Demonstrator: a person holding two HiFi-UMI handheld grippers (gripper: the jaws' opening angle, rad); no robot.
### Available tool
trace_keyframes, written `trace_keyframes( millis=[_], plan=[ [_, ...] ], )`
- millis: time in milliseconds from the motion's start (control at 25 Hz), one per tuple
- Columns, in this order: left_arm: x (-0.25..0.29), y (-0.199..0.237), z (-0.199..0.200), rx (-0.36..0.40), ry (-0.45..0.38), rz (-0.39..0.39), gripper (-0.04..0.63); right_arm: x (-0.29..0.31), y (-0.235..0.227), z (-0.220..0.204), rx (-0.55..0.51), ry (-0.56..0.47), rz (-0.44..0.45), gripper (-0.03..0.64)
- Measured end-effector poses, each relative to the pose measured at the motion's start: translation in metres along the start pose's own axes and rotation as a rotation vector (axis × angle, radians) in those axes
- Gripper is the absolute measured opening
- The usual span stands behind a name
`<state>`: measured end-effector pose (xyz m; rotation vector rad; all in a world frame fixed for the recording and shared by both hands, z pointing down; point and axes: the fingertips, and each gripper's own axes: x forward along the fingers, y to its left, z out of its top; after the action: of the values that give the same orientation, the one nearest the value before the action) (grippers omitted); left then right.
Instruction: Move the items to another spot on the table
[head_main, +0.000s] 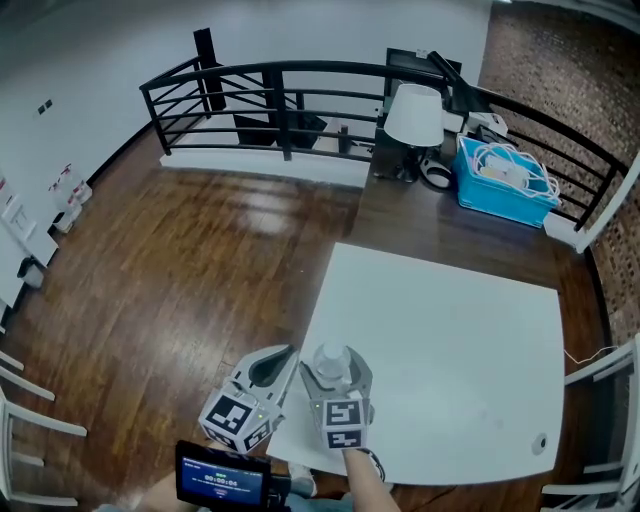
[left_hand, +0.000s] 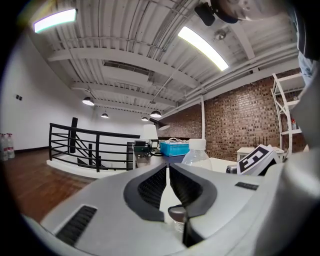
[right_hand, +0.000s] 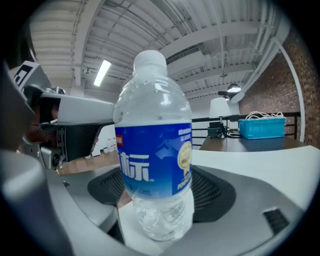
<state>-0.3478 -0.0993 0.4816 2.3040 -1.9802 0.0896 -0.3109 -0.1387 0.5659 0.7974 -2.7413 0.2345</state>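
Observation:
A clear water bottle (head_main: 331, 364) with a white cap and a blue label stands upright near the near left corner of the white table (head_main: 450, 340). My right gripper (head_main: 335, 374) is around it, one jaw on each side. In the right gripper view the bottle (right_hand: 155, 160) rests on the white tabletop between the wide jaws of the right gripper (right_hand: 160, 192), which stands open. My left gripper (head_main: 287, 353) hovers just left of the bottle over the table's edge. Its jaws meet, so it is shut with nothing in it (left_hand: 168, 171). The bottle (left_hand: 196, 155) shows just beyond its right jaw.
A dark desk (head_main: 420, 215) behind the table carries a white lamp (head_main: 413, 115) and a blue basket (head_main: 505, 180) of cables. A black railing (head_main: 280, 75) runs behind. A small round object (head_main: 541, 441) lies at the table's near right. White chair frames (head_main: 600, 370) stand at the right.

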Motion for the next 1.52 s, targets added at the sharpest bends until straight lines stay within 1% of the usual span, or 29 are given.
trace_keyframes(
  millis=[40, 160, 200, 640, 880, 1080, 1320, 1520],
  plan=[
    [0.0, 0.001, 0.0, 0.0, 0.002, -0.002, 0.021, 0.002, 0.001, -0.001, -0.011, 0.007, 0.007, 0.394],
    [0.002, 0.003, -0.001, -0.001, 0.005, -0.007, 0.021, 0.004, 0.001, -0.002, -0.029, 0.009, 0.001, 0.339],
    [0.002, 0.003, -0.001, -0.002, 0.005, -0.009, 0.021, 0.003, 0.001, -0.002, -0.033, 0.005, -0.005, 0.295],
    [0.0, 0.003, -0.002, 0.0, 0.006, -0.024, 0.021, 0.001, -0.001, 0.0, -0.052, -0.005, -0.034, 0.284],
    [0.001, -0.004, 0.005, 0.001, -0.006, -0.028, 0.021, -0.006, -0.001, 0.015, -0.059, -0.019, -0.03, 0.284],
    [-0.001, -0.007, 0.013, -0.002, -0.016, -0.015, 0.021, -0.016, -0.001, 0.038, -0.072, -0.037, -0.021, 0.284],
    [-0.004, -0.012, 0.024, -0.008, -0.026, 0.002, 0.021, -0.038, -0.002, 0.082, -0.087, -0.102, -0.017, 0.284],
    [-0.006, -0.02, 0.036, -0.011, -0.067, 0.012, 0.021, -0.056, -0.002, 0.116, -0.111, -0.141, -0.015, 0.284]
  ],
)
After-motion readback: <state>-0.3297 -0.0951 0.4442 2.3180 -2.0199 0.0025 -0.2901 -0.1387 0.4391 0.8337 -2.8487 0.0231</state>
